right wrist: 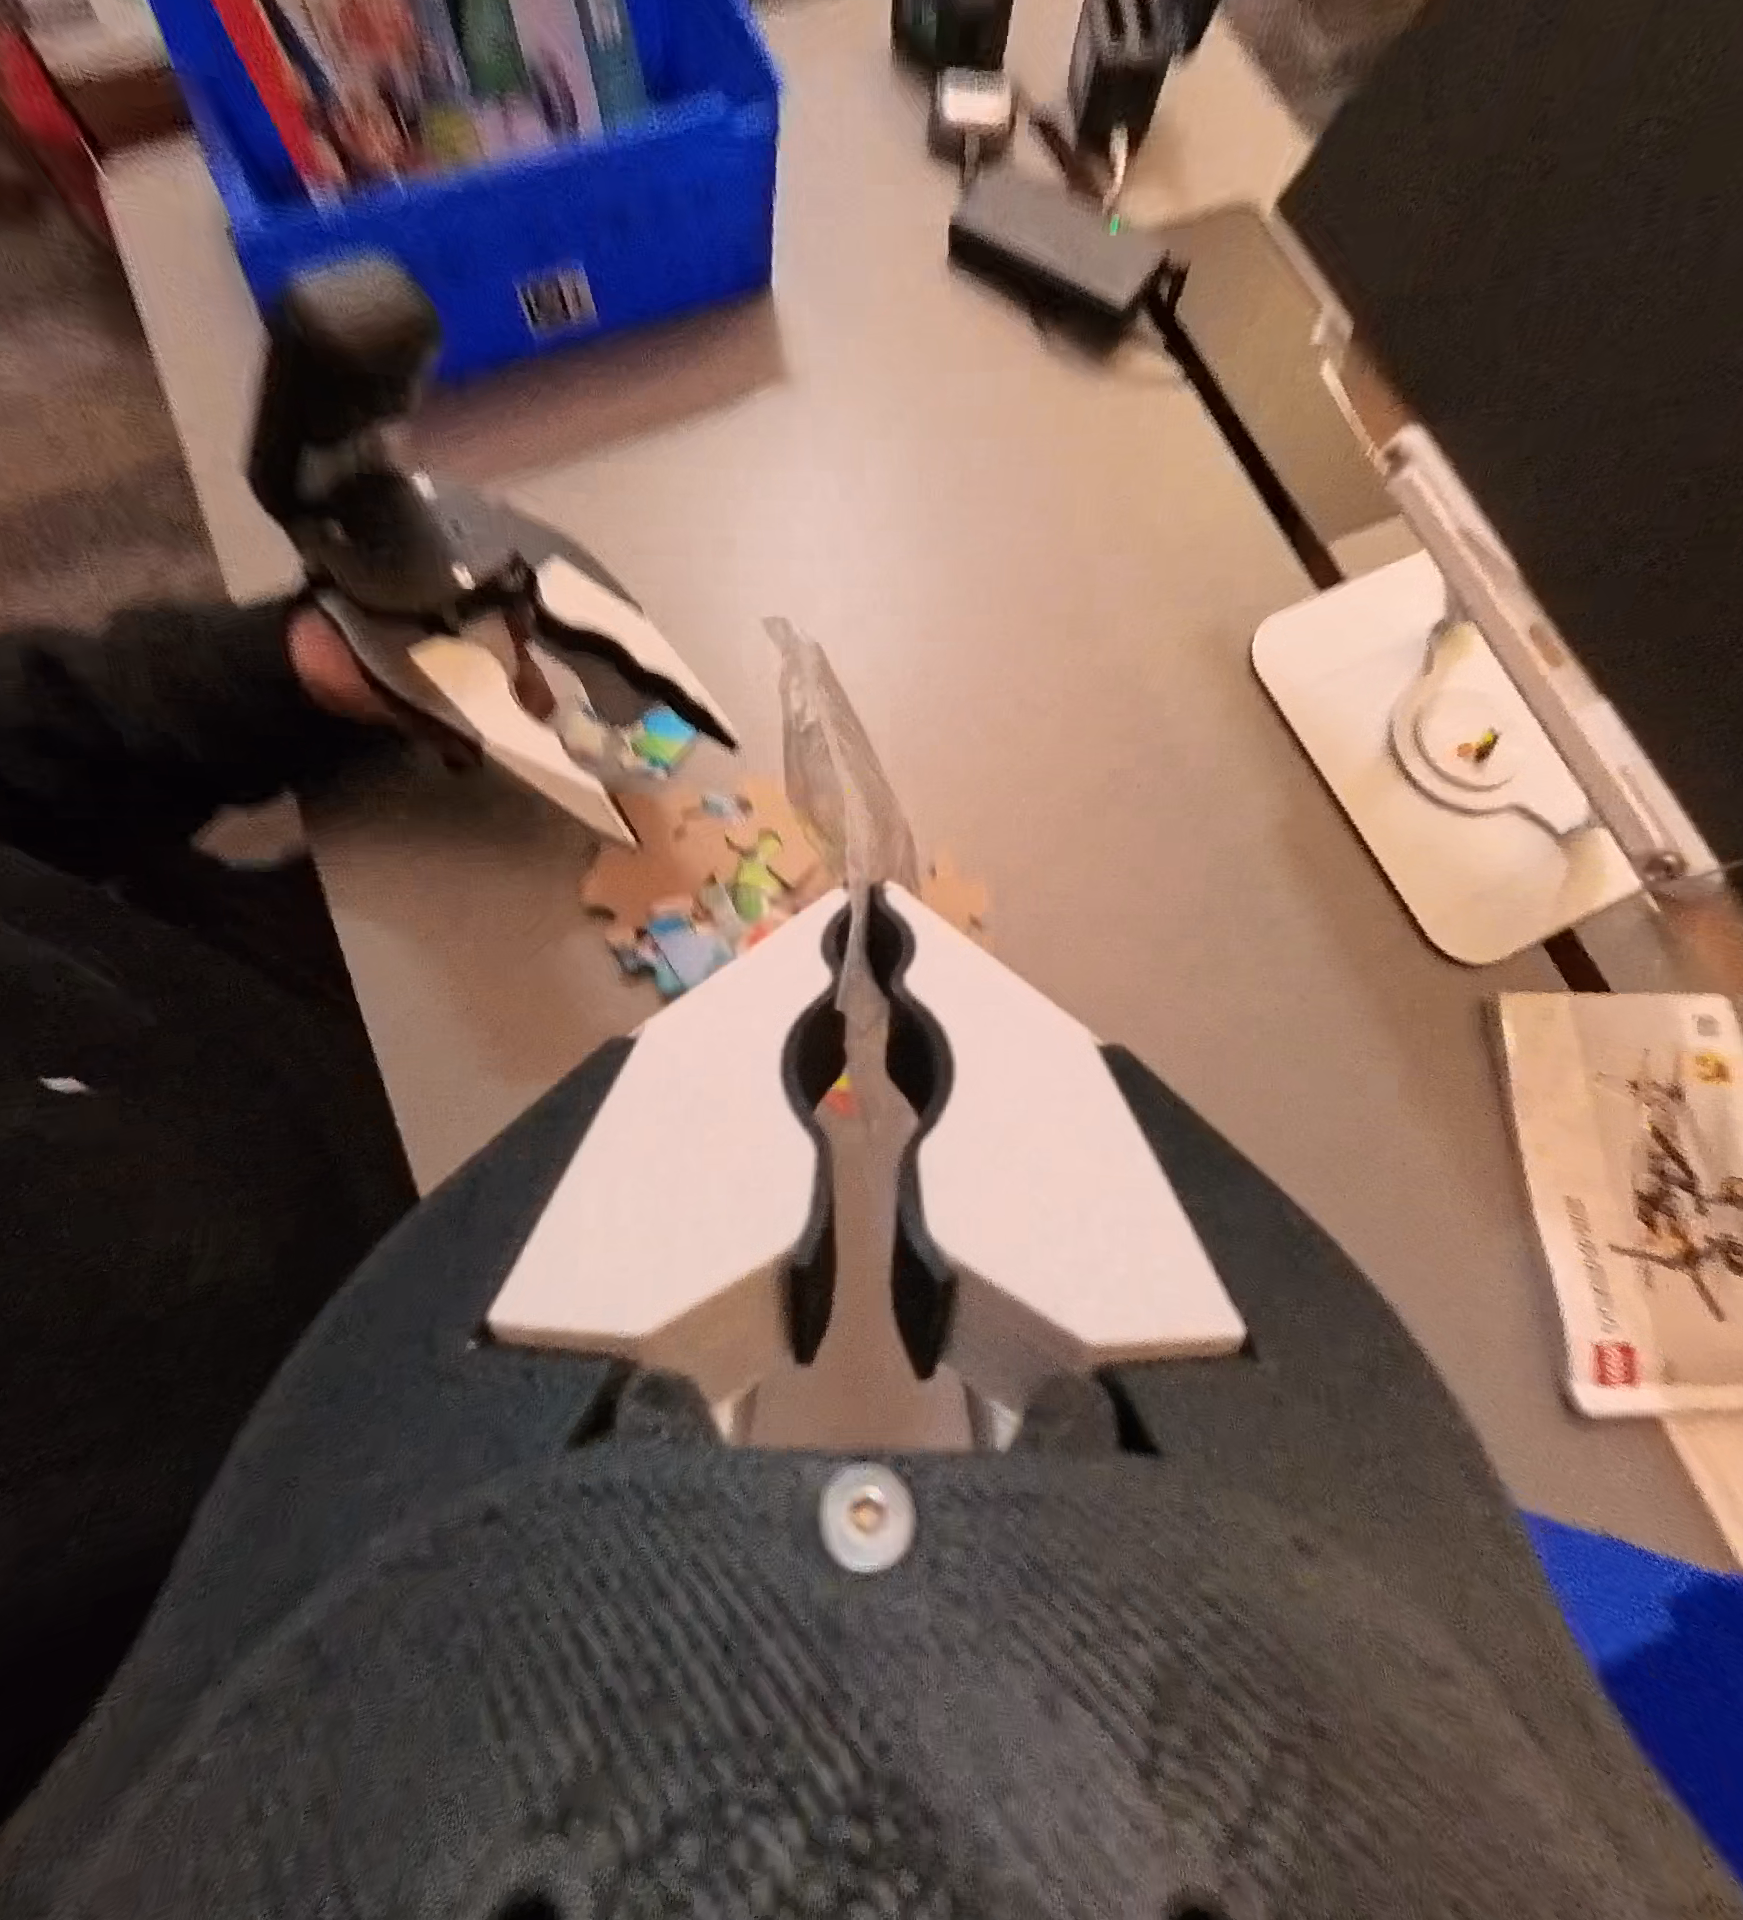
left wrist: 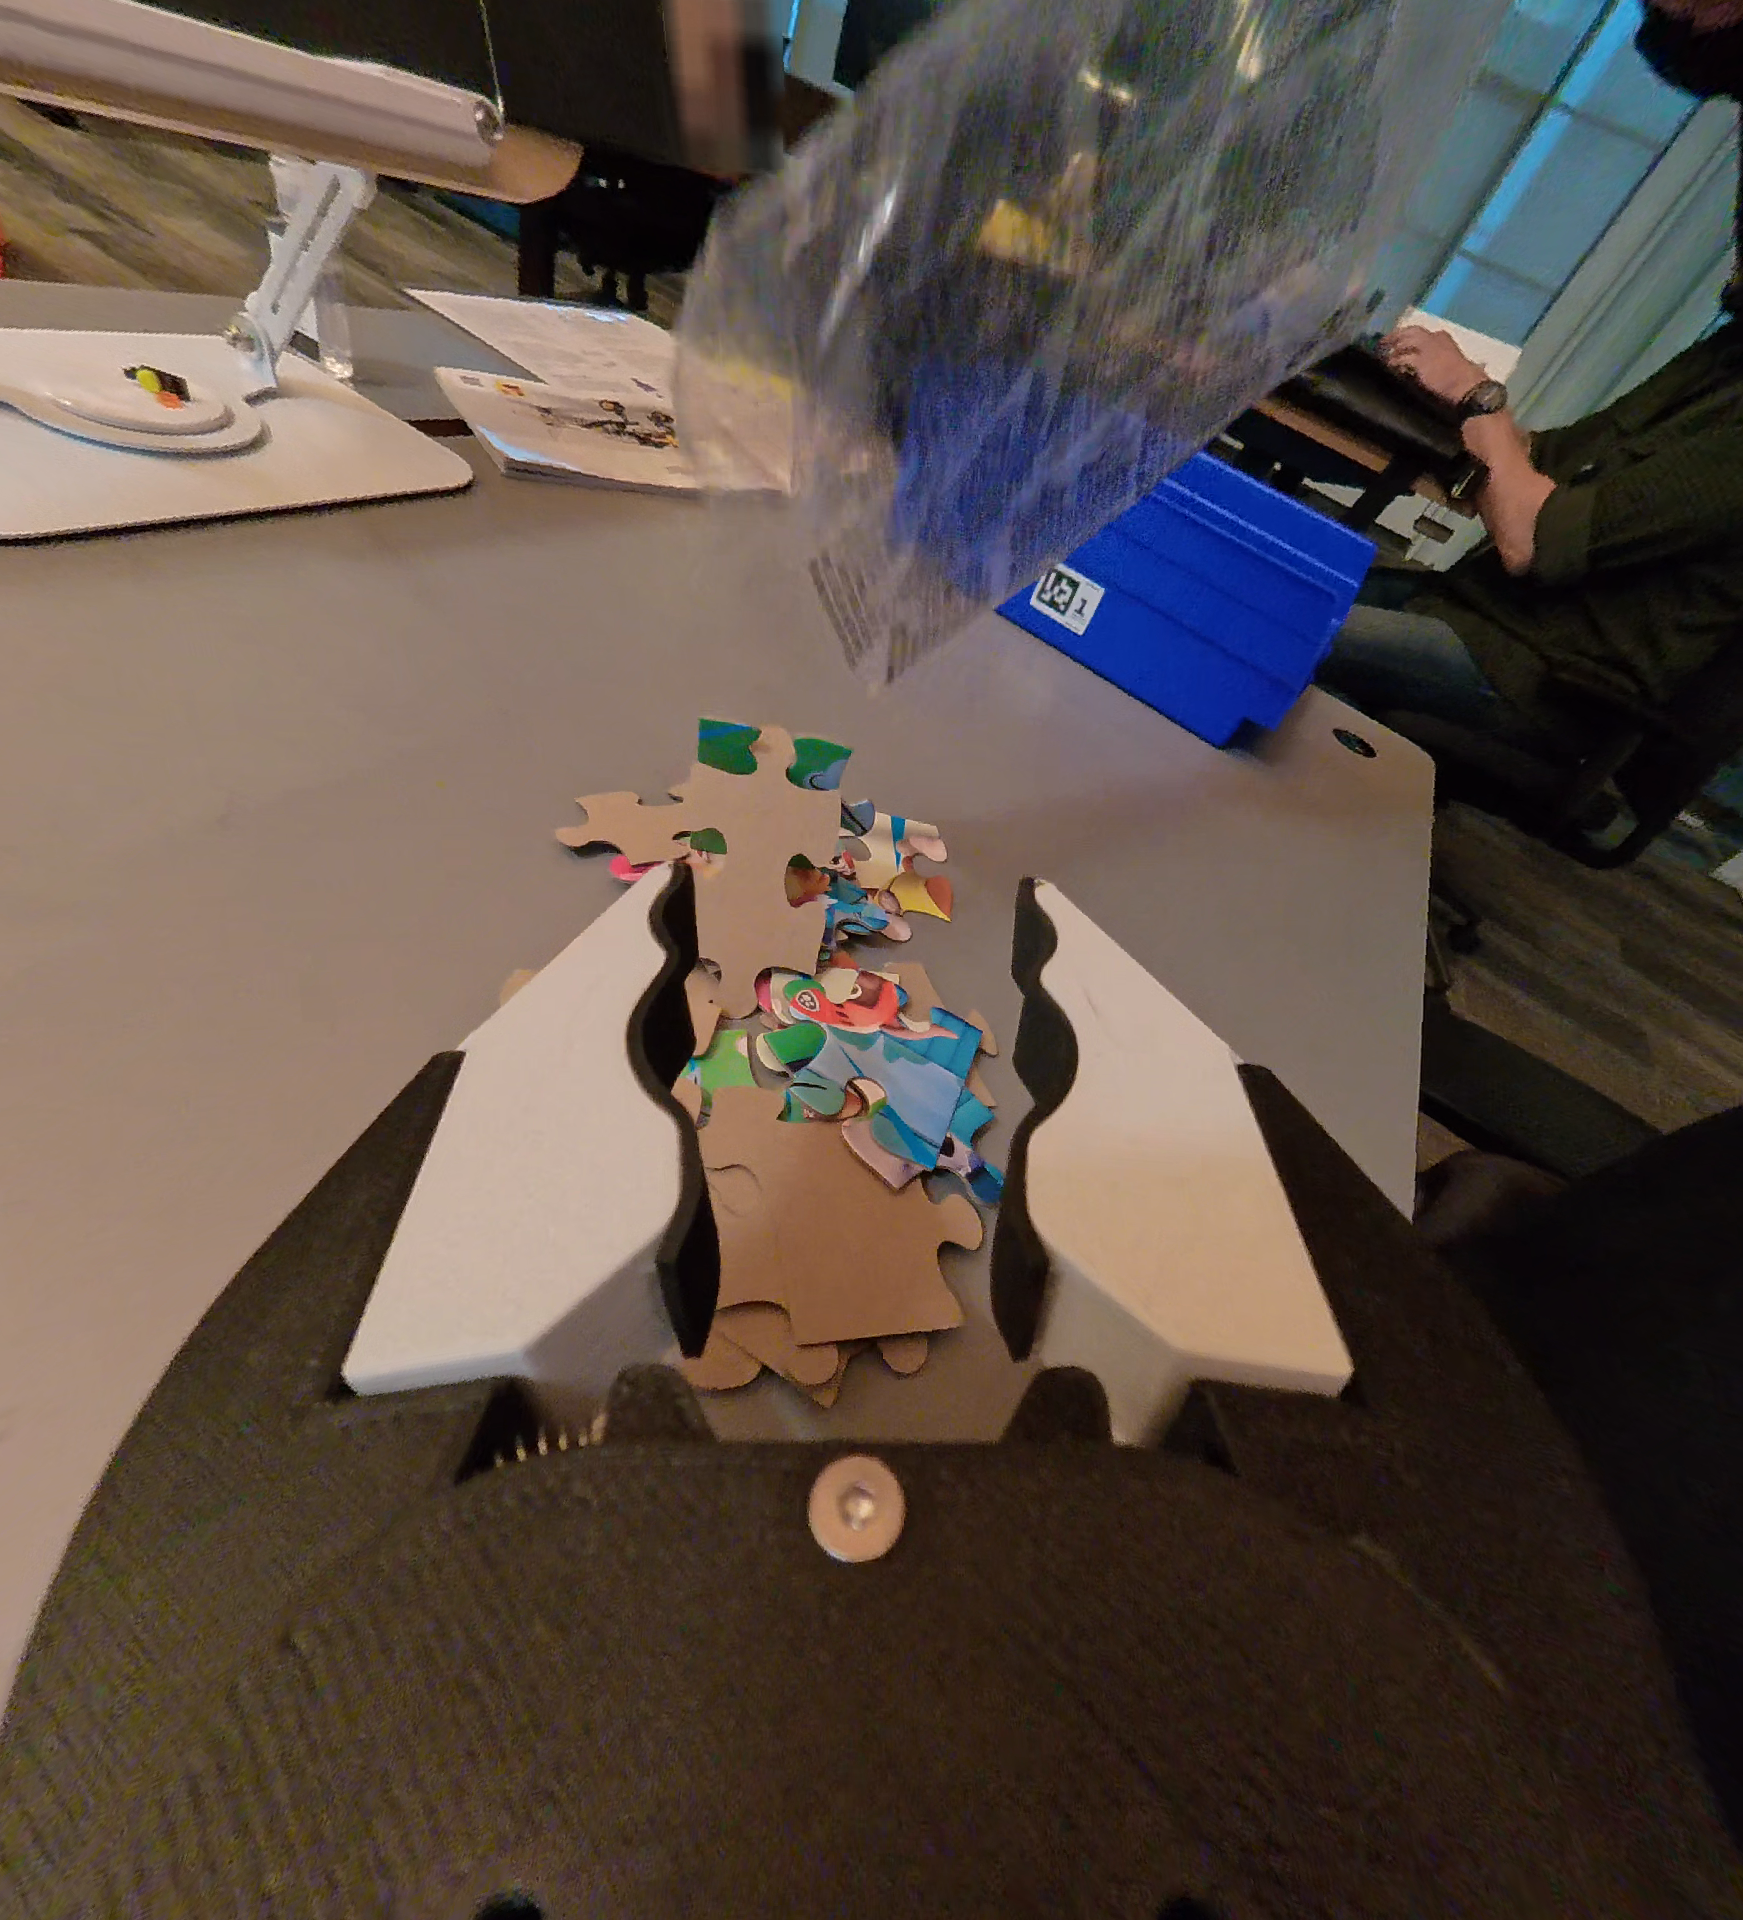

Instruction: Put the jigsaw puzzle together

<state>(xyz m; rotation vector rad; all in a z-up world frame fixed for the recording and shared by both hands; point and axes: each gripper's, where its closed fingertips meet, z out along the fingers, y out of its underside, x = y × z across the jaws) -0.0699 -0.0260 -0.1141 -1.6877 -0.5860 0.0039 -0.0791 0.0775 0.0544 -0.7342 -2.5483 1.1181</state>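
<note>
Left claw [left wrist: 846, 894]: fingers spread apart, gripping nothing, low over a heap of puzzle pieces [left wrist: 825, 1049] on the grey counter [left wrist: 223, 779]; one brown piece leans against the inner side of its left finger [left wrist: 576, 1091]
Right claw [right wrist: 872, 904]: fingers pressed together on a clear plastic bag [right wrist: 836, 769], the film pinched between the pads
Bag: in the left wrist view it hangs in the air above the heap, blurred
Puzzle pieces: some picture side up, some brown back up, piled near the counter's edge
Blue bin [right wrist: 493, 208]: at the far end of the counter, holding upright boxes
White stand base [left wrist: 119, 436]: on the counter, well apart from the heap
Booklet [left wrist: 576, 416]: flat beside the stand
Person [left wrist: 1573, 499]: seated beyond the counter
</note>
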